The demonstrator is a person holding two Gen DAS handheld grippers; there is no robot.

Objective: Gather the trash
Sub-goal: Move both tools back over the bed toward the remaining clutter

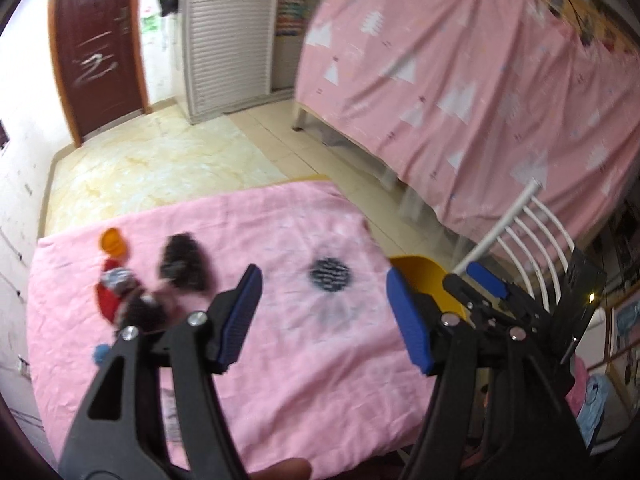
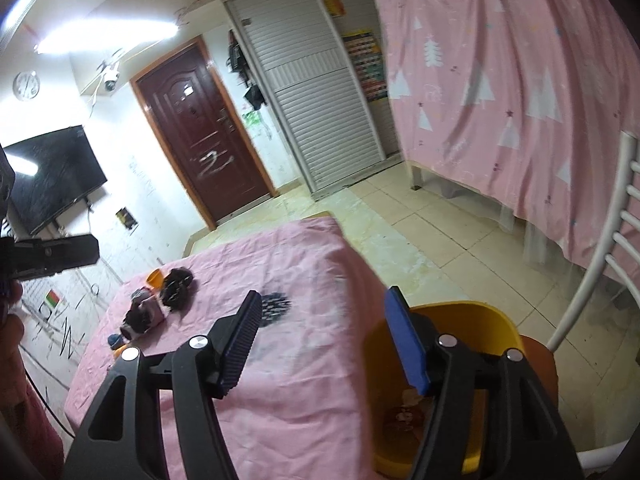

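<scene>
Chair (image 2: 592, 280) beside yellow bin (image 2: 460, 320)

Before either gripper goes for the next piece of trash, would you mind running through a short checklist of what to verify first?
1. Left gripper empty and open: ok, nothing between its fingers.
2. Right gripper empty and open: ok, it hangs over the yellow bin.
3. Bin ready to receive: ok, its mouth faces up and scraps lie at the bottom.
4. Trash left on the pink cloth: not ok, a cluster with an orange cup and a dark crumpled piece remains at the far left.
5. Dark round patch loose or printed: cannot tell.
6. Path to the cluster: ok, bare cloth between.
</scene>
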